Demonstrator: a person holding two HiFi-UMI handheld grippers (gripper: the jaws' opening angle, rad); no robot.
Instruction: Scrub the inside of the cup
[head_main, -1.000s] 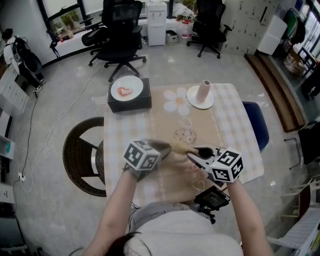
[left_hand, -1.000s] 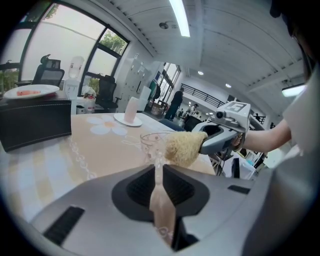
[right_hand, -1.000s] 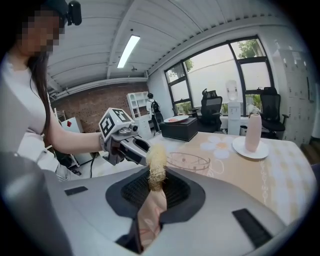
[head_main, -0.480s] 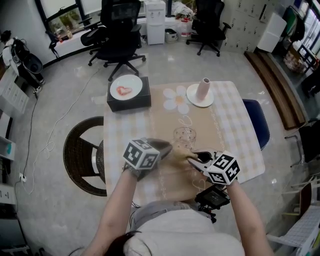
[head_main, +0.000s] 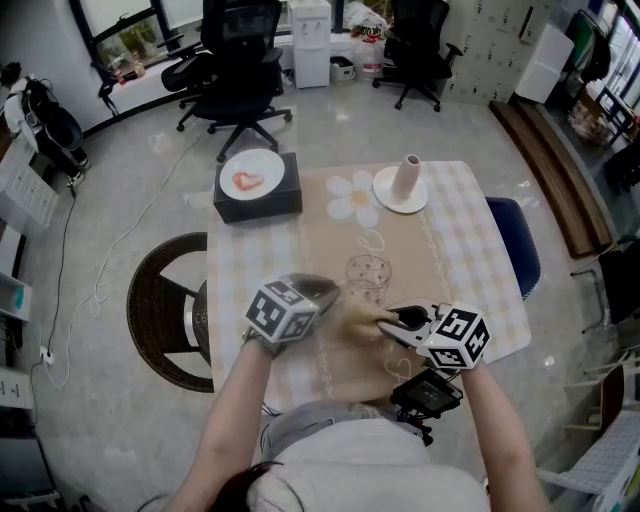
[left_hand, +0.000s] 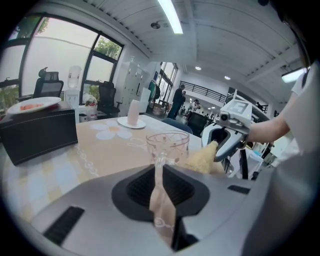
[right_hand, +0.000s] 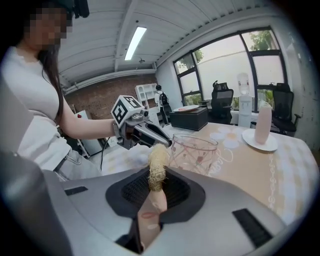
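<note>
The cup (head_main: 367, 273), clear glass with small red motifs scattered over its wall, stands upright on the table (head_main: 470, 250) a little nearer than the middle, its long axis vertical and its open mouth facing up. The left gripper (head_main: 335, 291) reaches in from the near left, and its own view shows the jaws drawn close together with the near wall of the cup pinched between them at the rim. The right gripper (head_main: 388, 322) comes in from the near right with its jaws clamped on a tan, fibrous loofah (head_main: 360, 318). The loofah's long axis runs on from the jaws along the gripper's line, with its free end pointing towards the near side of the cup. That end lies just beside the glass and outside it, below the rim, between the two grippers. The cloth on the table is beige down the middle with pale checks at the sides, and bears a white flower print (head_main: 352, 200) and thin cursive lettering by the cup that is too faint to read. At the far left corner sits a black box (head_main: 262, 208) with a white plate (head_main: 253, 178) on top of it; at the far right a pink vase (head_main: 407, 180) stands upright on a white dish (head_main: 415, 208). Each gripper carries a cube with black-and-white square markers and no legible words.
</note>
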